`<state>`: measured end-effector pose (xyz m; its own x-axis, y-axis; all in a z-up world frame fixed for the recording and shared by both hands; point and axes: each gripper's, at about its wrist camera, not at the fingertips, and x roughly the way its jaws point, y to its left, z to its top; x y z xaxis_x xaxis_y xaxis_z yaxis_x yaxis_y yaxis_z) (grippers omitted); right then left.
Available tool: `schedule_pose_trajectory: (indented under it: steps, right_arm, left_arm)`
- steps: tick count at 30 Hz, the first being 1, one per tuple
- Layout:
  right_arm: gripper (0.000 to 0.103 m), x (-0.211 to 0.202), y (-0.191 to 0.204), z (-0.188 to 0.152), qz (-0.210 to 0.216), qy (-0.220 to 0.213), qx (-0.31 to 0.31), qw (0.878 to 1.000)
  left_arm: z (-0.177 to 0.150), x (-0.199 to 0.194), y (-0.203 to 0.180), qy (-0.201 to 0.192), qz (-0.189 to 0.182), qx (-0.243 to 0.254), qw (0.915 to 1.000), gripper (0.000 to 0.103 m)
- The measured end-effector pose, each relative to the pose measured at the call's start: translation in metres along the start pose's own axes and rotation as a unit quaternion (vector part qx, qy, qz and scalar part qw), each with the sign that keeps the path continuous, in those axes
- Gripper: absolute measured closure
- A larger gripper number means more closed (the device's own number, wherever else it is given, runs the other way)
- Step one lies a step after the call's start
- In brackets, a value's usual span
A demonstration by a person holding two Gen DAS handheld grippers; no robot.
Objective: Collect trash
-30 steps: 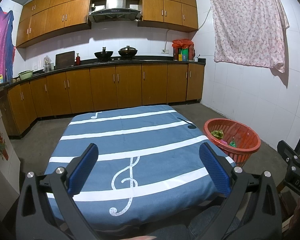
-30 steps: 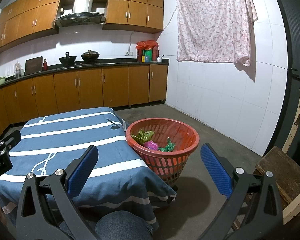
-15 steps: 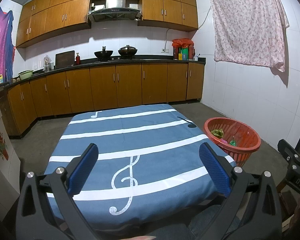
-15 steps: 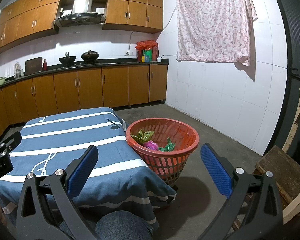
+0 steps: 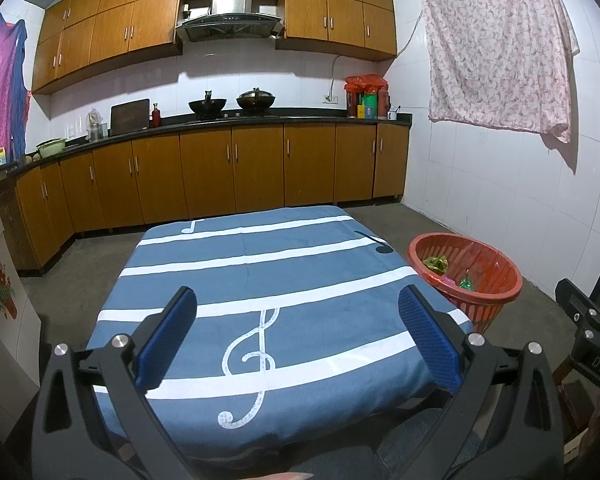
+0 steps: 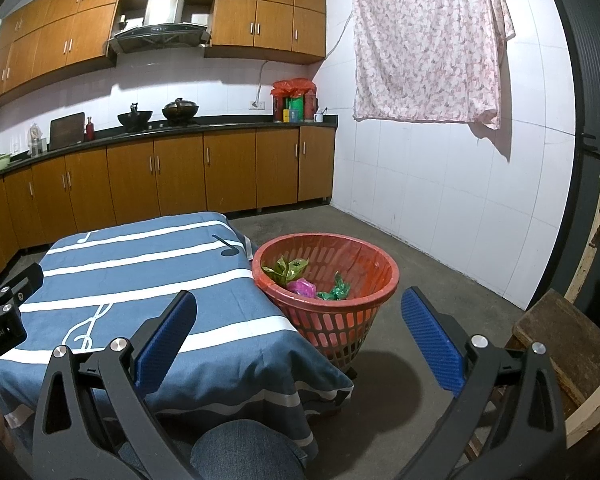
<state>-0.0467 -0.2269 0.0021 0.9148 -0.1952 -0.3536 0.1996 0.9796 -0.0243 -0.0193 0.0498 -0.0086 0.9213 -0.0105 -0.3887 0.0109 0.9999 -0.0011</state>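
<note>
Nothing moved since earlier frames. Left gripper point(image 5: 298, 338) and right gripper point(image 6: 298, 338) hover with jaws apart, empty. Red basket point(image 6: 384, 300) with wrappers point(image 6: 300, 288) on floor, touching table point(image 6: 140, 280) right edge.

One table point(image 5: 284, 280), one basket point(image 6: 332, 320) holding three wrappers: green point(image 6: 286, 270), pink point(image 6: 301, 288), green point(image 6: 336, 290). Two grippers point(image 5: 298, 340) point(image 6: 300, 340). Two woks point(image 5: 207, 106) point(image 5: 256, 100). One hanging cloth point(image 6: 428, 44).
</note>
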Motion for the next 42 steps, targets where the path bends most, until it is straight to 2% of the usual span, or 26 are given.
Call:
schedule_pose_trajectory:
  steps: [28,42]
  right_arm:
    - [0.002,0.005,0.003,-0.010,0.002,0.010,0.006,1.000]
    - [0.002,0.005,0.005,-0.012,0.003,0.012,0.007,1.000]
  left_arm:
    - [-0.012,0.001,0.008,0.010,0.002,-0.003,0.9999,0.004]
    - [-0.006,0.002,0.011,0.015,0.007,-0.004,0.9998,0.004]
